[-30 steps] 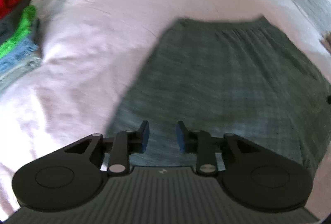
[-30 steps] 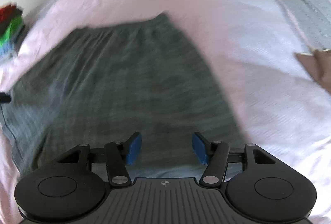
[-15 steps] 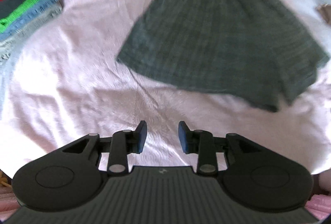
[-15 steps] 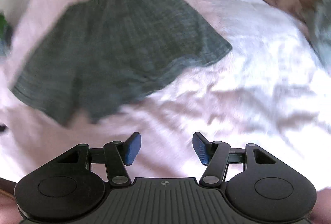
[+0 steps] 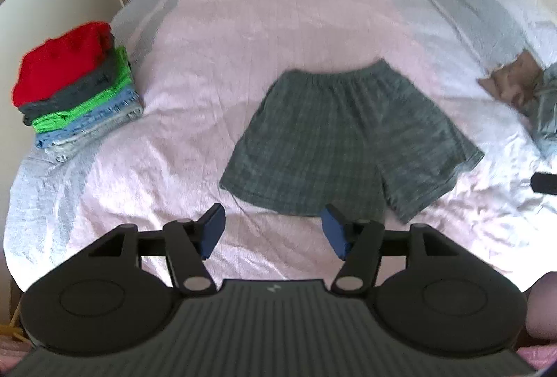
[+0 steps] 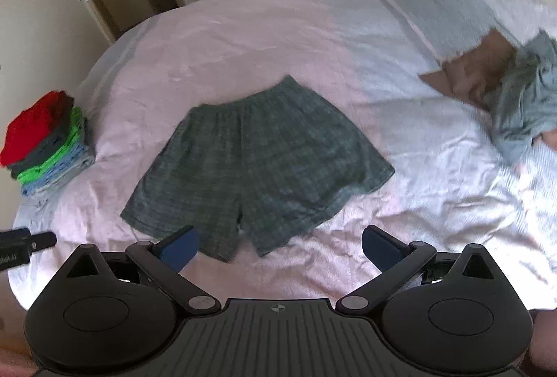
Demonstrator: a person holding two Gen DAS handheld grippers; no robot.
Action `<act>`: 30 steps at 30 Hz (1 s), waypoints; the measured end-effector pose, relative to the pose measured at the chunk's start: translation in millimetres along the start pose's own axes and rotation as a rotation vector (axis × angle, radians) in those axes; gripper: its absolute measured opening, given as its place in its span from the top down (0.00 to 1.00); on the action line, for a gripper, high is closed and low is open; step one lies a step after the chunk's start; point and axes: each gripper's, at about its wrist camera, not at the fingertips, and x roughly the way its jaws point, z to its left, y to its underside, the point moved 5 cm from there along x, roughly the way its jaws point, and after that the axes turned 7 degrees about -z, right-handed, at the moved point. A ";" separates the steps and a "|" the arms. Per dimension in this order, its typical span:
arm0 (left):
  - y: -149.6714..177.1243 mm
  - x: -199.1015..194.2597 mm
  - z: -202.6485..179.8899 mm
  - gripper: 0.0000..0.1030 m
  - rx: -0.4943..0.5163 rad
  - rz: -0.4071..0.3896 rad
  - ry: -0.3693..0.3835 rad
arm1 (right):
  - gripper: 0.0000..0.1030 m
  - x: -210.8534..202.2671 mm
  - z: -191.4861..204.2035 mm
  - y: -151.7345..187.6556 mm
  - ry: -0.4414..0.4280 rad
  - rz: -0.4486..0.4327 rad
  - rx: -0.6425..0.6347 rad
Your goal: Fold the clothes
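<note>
Both grippers, left (image 5: 272,230) and right (image 6: 280,249), are hovering wide and empty, jaws just opened, above shorts (image 5: 348,140) lying flat, ready for folding.

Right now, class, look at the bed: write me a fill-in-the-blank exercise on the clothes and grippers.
1. The dark grey checked shorts lie spread ____ on the pale pink bedsheet.
2. The top garment of the folded clothes stack is ____.
3. The left gripper and right gripper hold ____.

Missing words: flat; red; nothing
</note>
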 end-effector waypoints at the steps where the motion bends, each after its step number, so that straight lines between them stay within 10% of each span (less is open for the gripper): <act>1: 0.1 -6.2 -1.7 0.44 -0.009 -0.006 -0.004 | 0.01 -3.3 1.8 0.9 0.005 0.004 -0.022; 30: 104.2 -137.6 -113.3 0.36 -0.121 0.008 -0.104 | 0.01 -108.3 -44.4 85.3 -0.072 0.048 -0.189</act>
